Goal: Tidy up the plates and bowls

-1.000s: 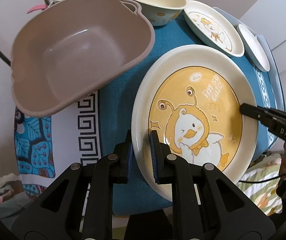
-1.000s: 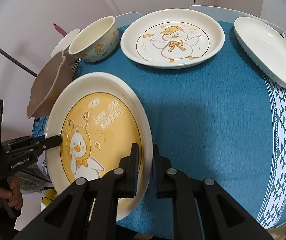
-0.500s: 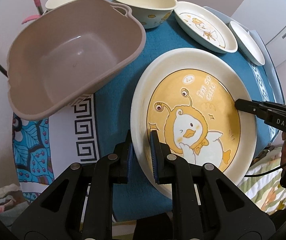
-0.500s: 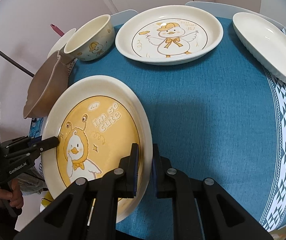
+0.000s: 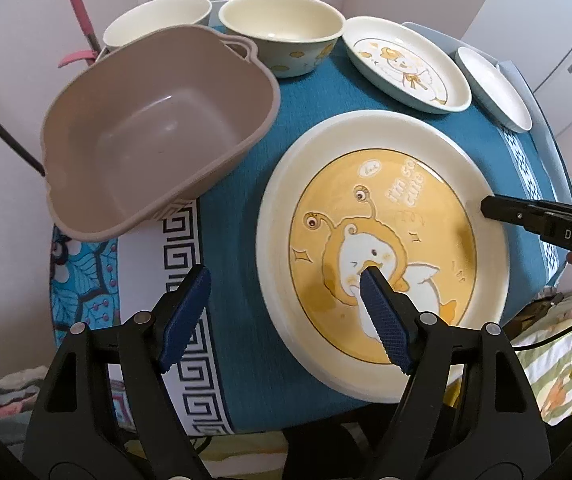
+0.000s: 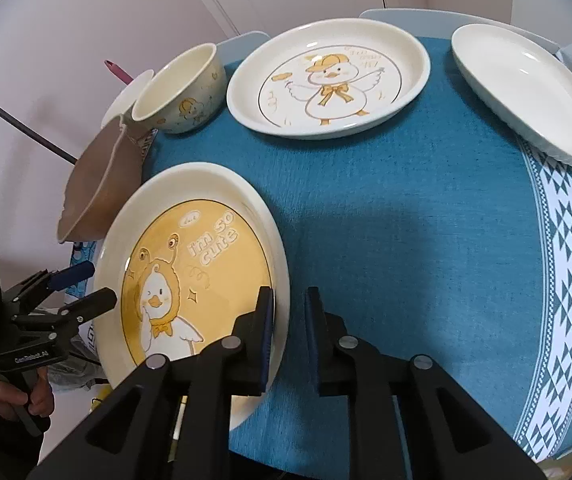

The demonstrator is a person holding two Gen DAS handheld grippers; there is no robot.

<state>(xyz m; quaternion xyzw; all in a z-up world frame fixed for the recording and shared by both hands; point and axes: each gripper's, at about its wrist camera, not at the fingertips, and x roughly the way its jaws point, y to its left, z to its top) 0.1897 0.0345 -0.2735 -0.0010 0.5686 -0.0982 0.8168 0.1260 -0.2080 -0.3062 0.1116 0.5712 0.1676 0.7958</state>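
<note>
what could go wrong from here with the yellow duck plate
The left tongs are opening off the yellow duck plate, so only the right tongs pinch its rim. It could tip or slip sideways. Its near edge overhangs the table's edge, so once freed it might slide off.

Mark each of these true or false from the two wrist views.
1. The brown basin is empty. True.
2. The yellow plate lies inside the basin. False: it lies on the blue tablecloth beside the basin.
3. The right gripper has the yellow plate's rim between its fingers. True.
4. The left gripper is clamped on the yellow plate. False: its jaws are wide and opening, one finger above the plate, the other above the cloth.
5. The hat-duck plate is stacked on the plain white plate. False: they lie apart, side by side.
</note>
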